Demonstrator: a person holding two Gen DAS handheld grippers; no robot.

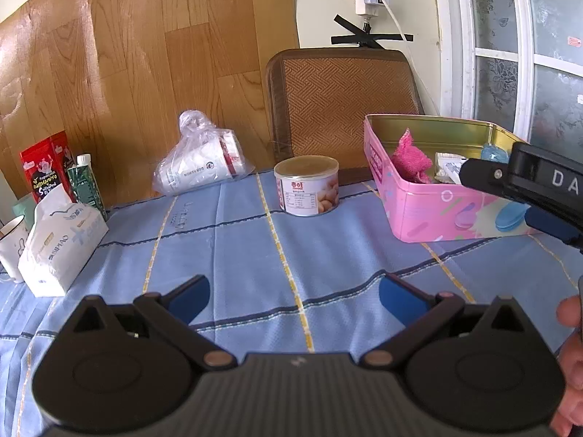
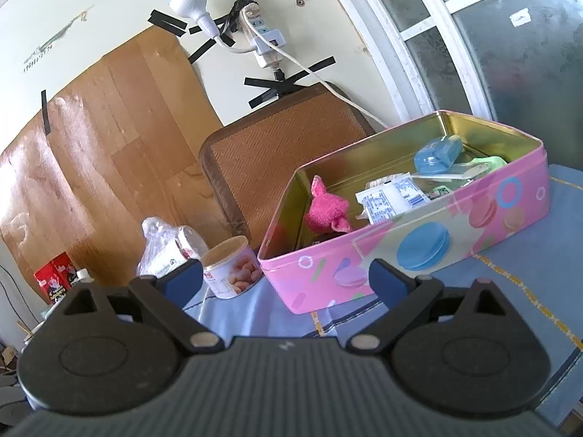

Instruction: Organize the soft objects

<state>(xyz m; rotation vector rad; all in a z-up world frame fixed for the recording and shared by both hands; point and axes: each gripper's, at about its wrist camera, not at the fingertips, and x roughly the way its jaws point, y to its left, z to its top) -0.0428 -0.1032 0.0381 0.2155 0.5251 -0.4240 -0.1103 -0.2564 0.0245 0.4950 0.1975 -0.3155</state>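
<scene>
The left gripper [image 1: 294, 298] is spread wide and holds nothing above the blue checked tablecloth [image 1: 237, 240]. The right gripper [image 2: 286, 278] is also spread and empty. Just ahead of it, the fluffy pink cloth [image 2: 326, 207] lies inside the pink rectangular metal tin [image 2: 419, 251].

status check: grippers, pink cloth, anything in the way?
Left gripper open, empty, over the tablecloth. Right gripper open, empty, facing the pink tin. Pink cloth already inside the tin. Can sits left of the tin, not blocking.
</scene>
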